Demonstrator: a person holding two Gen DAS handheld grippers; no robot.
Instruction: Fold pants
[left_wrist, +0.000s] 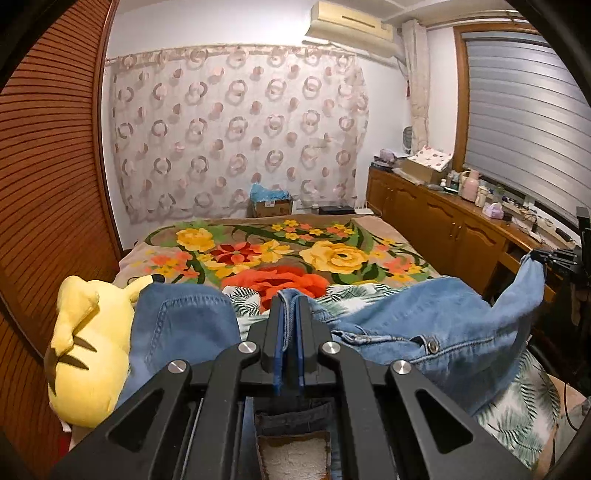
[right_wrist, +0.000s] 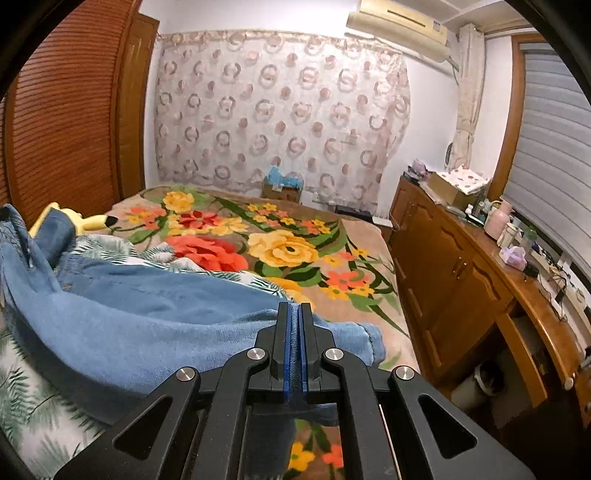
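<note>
Even, soft indoor light; sharp frames, fisheye-bent, dark corners.

Domestic bedroom. Ahead of the tool: bed (left_wrist: 369, 227) under a floral blanket (left_wrist: 280, 251), patterned curtain (left_wrist: 236, 129) behind. Right: wooden cabinets (right_wrist: 461, 266) beneath a shuttered window (right_wrist: 554, 147). Overhead: wall air conditioner (left_wrist: 351, 22). Left: plush toy (left_wrist: 85, 347).

The left tongs (left_wrist: 288, 306) point forward and somewhat downward, their black fingers (left_wrist: 270, 332) drawn nearly together with the blue pads clamped on a fold of the denim jeans (left_wrist: 424, 325). The right tongs (right_wrist: 294, 314) sit at a matching downward tilt, fingers (right_wrist: 281, 339) pressed close on another edge of the same jeans. In the left wrist view the right tongs appear far right, gripping raised denim.
</note>
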